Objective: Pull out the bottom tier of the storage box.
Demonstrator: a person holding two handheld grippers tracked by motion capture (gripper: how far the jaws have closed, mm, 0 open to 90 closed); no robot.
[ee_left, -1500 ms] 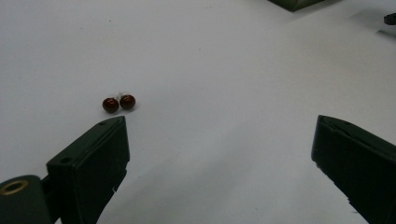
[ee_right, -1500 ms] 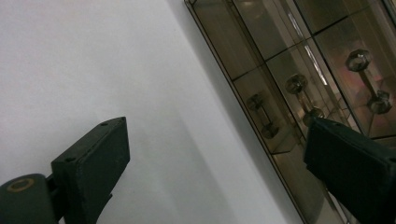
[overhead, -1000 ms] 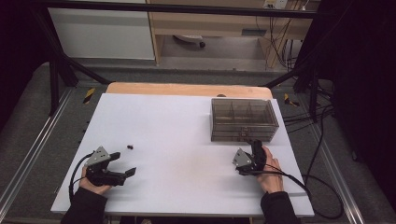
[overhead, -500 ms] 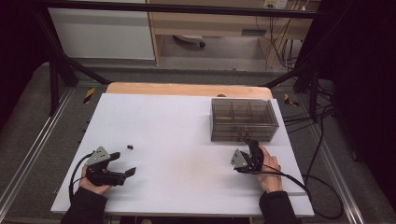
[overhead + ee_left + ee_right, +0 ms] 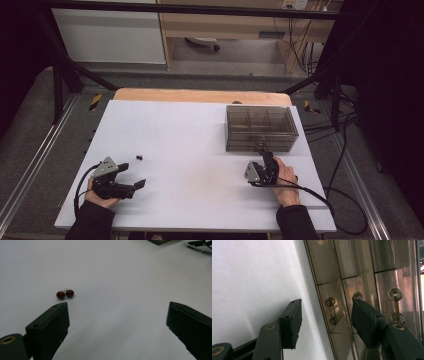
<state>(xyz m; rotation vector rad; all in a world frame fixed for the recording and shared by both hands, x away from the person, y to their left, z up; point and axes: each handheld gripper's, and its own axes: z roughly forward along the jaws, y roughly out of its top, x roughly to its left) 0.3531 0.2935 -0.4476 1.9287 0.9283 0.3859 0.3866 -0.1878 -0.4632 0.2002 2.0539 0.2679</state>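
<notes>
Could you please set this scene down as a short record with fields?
surface: white table top
box: clear smoky drawer box at the far right of the table, drawers with small handles
small items: two dark red beads lying side by side, touching, on the table
left claw: jaws wide apart, nothing between them, the beads just ahead of it
right claw: at the drawer fronts, jaws have just been closing, one handle between them, pads not yet on it
</notes>
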